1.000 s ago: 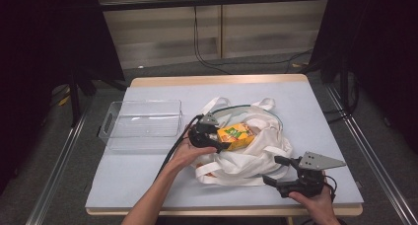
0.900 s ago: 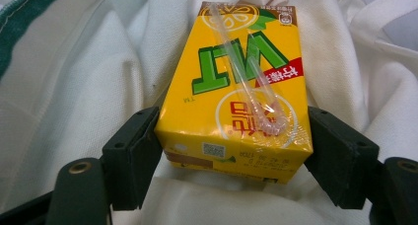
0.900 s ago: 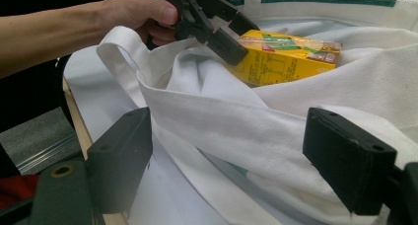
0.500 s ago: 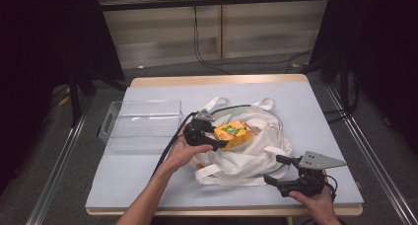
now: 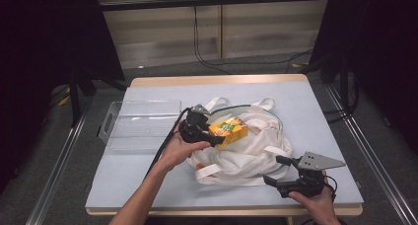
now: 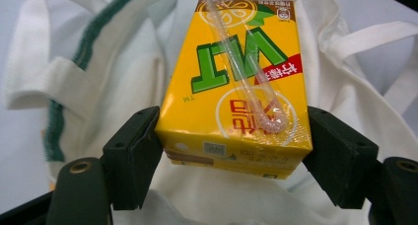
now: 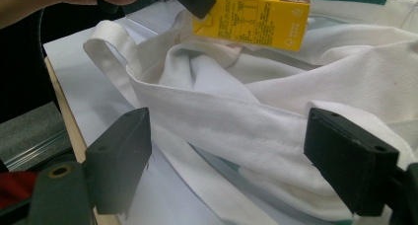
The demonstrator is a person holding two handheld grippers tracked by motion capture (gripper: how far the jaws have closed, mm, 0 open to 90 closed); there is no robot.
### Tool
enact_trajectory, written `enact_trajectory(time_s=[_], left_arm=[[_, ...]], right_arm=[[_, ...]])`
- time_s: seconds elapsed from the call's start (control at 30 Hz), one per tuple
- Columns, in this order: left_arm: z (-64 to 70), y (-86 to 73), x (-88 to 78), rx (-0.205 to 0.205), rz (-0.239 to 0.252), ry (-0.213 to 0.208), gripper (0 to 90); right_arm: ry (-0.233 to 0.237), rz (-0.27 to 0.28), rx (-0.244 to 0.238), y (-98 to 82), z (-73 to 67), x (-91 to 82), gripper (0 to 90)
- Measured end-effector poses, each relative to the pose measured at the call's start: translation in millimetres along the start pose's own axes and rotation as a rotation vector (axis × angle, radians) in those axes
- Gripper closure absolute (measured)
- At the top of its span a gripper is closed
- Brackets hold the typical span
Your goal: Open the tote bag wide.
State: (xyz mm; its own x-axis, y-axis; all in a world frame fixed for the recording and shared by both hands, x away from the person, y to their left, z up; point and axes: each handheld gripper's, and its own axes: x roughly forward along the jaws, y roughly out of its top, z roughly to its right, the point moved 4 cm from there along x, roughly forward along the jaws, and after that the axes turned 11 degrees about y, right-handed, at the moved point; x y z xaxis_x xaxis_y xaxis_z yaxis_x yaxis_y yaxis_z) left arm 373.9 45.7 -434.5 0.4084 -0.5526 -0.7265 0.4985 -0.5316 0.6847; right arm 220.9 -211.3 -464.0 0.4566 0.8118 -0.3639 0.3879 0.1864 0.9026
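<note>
One yellow juice carton sits clamped by its sides in the left claw, held above the single white cloth bag on the table. One clear plastic tray lies just left of the bag. The right claw gapes open at the bag's near edge, a strap between its jaws untouched; the bag's inside is hidden by folds

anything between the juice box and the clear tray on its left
Nothing visible blocks that way. The left hand-held gripper holds the juice box above the white bag. The clear tray sits open on the table to its left, with just the gripper's own body and the hand on that side.
</note>
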Motion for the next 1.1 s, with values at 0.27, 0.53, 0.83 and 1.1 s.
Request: enact_trajectory(time_s=[0.27,0.53,0.83,1.1], left_arm=[[0.4,-2.5,1.4,-0.049,-0.089,0.04,26.6],[11.2,-1.7,14.7,-0.047,-0.138,0.063,26.3],[11.9,-6.3,18.7,-0.036,-0.092,0.016,20.9],[10.7,-5.9,19.7,-0.041,-0.05,-0.008,10.5]], right_arm=[[-0.006,0.0,0.006,-0.4,1.6,-0.5,18.2],[-0.009,-0.011,0.009,-1.2,1.8,1.1,18.2],[-0.008,-0.007,0.008,-1.3,2.8,-0.2,18.1],[-0.01,-0.011,0.009,-1.4,2.5,0.0,17.9]])
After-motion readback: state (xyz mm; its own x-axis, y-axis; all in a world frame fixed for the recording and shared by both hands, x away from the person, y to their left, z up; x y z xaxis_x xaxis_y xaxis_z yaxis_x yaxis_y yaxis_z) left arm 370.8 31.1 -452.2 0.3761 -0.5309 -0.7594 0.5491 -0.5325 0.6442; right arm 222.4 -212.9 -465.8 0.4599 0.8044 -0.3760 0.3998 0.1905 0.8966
